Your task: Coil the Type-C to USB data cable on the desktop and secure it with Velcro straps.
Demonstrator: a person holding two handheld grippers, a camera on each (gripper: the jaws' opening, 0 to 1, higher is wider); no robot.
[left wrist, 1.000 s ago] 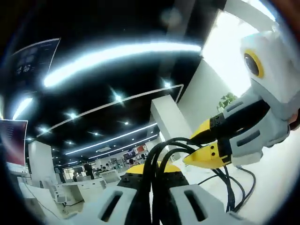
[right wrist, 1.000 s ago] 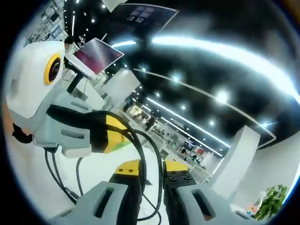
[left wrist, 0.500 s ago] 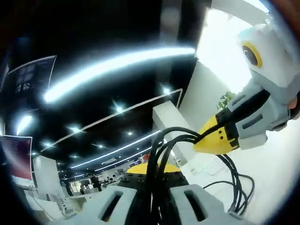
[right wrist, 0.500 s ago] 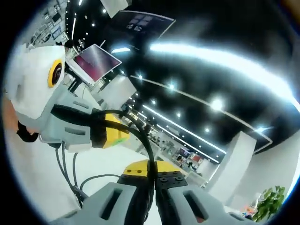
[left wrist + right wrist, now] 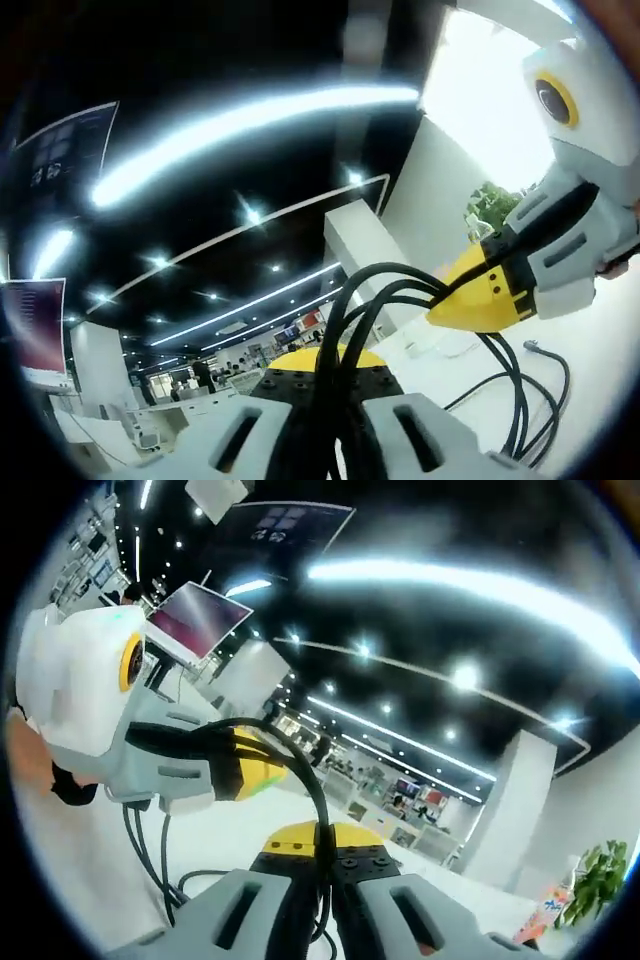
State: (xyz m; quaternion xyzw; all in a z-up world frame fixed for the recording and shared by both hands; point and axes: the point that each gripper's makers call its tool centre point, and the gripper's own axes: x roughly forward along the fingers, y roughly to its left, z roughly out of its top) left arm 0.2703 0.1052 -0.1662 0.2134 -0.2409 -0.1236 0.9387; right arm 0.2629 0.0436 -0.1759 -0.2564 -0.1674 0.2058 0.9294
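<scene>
Showroom ceiling behind; right gripper (image 5: 322, 852) now clamped on cable (image 5: 300, 770), left gripper (image 5: 325, 372) still pinching loops (image 5: 372, 300); coil held, strap next.

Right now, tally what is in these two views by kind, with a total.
Grippers: 2 (left gripper, right gripper)
Black cable: 1 (black cable, looped strands pinched by both grippers)
Potted plant: 1 (plant)
Hanging screen: 1 (red screen)
Total: 5

no legible text, hanging screens blurred
</scene>
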